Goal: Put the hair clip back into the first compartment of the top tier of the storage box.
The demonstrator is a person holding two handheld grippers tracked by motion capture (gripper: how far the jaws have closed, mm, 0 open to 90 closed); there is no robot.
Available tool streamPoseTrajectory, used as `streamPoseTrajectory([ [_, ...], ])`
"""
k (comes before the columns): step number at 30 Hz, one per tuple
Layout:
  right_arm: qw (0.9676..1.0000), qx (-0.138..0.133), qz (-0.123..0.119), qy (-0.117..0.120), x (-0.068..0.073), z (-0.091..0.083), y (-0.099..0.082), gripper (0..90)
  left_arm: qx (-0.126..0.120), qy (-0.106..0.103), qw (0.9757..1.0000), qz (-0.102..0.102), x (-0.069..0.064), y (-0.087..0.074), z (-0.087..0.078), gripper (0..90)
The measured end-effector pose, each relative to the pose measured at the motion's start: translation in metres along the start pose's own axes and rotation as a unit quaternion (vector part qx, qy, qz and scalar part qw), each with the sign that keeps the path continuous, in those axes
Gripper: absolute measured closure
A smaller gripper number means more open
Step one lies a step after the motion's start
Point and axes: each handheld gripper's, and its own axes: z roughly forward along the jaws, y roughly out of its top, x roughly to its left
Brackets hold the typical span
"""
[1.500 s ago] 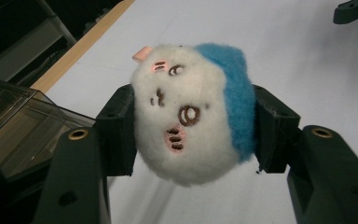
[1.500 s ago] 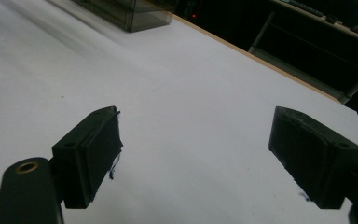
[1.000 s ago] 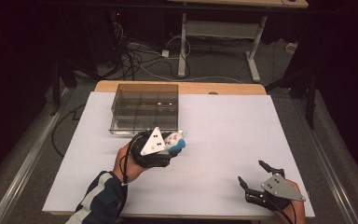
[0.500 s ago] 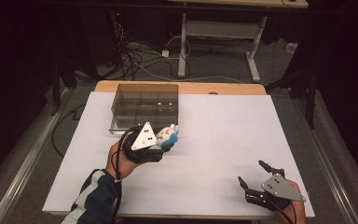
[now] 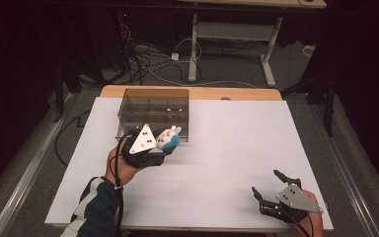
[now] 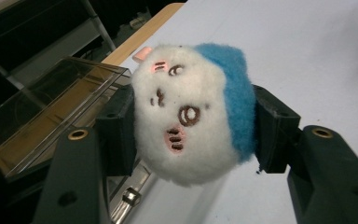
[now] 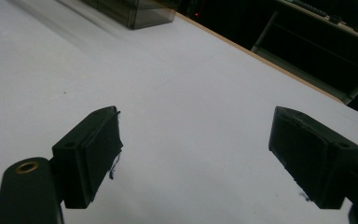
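Clamped between the two black jaws of the left gripper (image 5: 164, 144) in the high view is a small plush toy (image 5: 169, 138), white with a blue patch. That gripper sits at the near edge of a clear plastic box (image 5: 153, 106), which stands toward the far left of the white table (image 5: 237, 148). The toy hangs just in front of the box's near wall, above the table surface, and whether it touches the wall cannot be told from here. A striped sleeve (image 5: 96, 207) comes in from the bottom left behind the hand. Near the bottom right edge of the table, the right gripper (image 5: 269, 186) rests low with its jaws spread apart and nothing between them, well away from the box and the toy.

From the left gripper view, the jaws press on either side of the plush toy (image 6: 193, 119), its stitched face turned sideways toward the camera and the blue patch against one jaw. The clear plastic box (image 6: 51, 112) lies just beyond and beside the toy, its rim and inner dividers visible.

From the right gripper view, the right gripper (image 7: 196, 156) shows both jaws standing wide apart over the bare white table (image 7: 168, 93), with a corner of the clear plastic box (image 7: 140, 14) far off at the top.
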Motion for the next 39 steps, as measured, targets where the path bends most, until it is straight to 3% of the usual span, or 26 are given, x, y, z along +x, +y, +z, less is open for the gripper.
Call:
streamPoseTrajectory([
  [3, 1.0000, 0.001, -0.003, 0.000, 0.000, 0.000, 0.000, 17.2, -0.006, 0.023, 0.9997, -0.011, 0.008, -0.003, -0.007, 40.6],
  [8, 1.0000, 0.003, -0.005, 0.002, 0.001, 0.001, 0.000, 17.3, -0.006, 0.037, 0.9992, -0.012, 0.019, -0.006, -0.018, 40.6],
  [14, 1.0000, 0.005, -0.007, 0.003, 0.001, 0.001, -0.001, 17.4, 0.003, 0.055, 0.9978, -0.035, 0.041, -0.020, -0.035, 40.6],
  [17, 0.9999, 0.006, -0.009, 0.004, 0.002, 0.002, -0.001, 17.5, 0.022, 0.050, 0.9972, -0.051, 0.054, -0.032, -0.037, 40.4],
  [19, 0.9999, 0.008, -0.009, 0.005, 0.003, 0.002, -0.001, 17.5, 0.034, 0.035, 0.9970, -0.061, 0.061, -0.039, -0.036, 40.3],
  [28, 0.9998, 0.012, -0.012, 0.010, 0.004, 0.005, -0.002, 17.6, 0.050, 0.027, 0.9945, -0.088, 0.076, -0.055, -0.036, 40.1],
  [29, 0.9998, 0.015, -0.012, 0.011, 0.004, 0.006, -0.003, 17.8, 0.050, 0.022, 0.9932, -0.103, 0.081, -0.060, -0.034, 40.1],
  [38, 0.9996, 0.021, -0.014, 0.016, 0.007, 0.009, -0.004, 17.8, 0.078, 0.018, 0.9914, -0.104, 0.090, -0.065, -0.018, 40.1],
  [39, 0.9995, 0.021, -0.014, 0.017, 0.007, 0.009, -0.004, 17.8, 0.090, 0.019, 0.9907, -0.100, 0.091, -0.063, -0.013, 40.1],
])
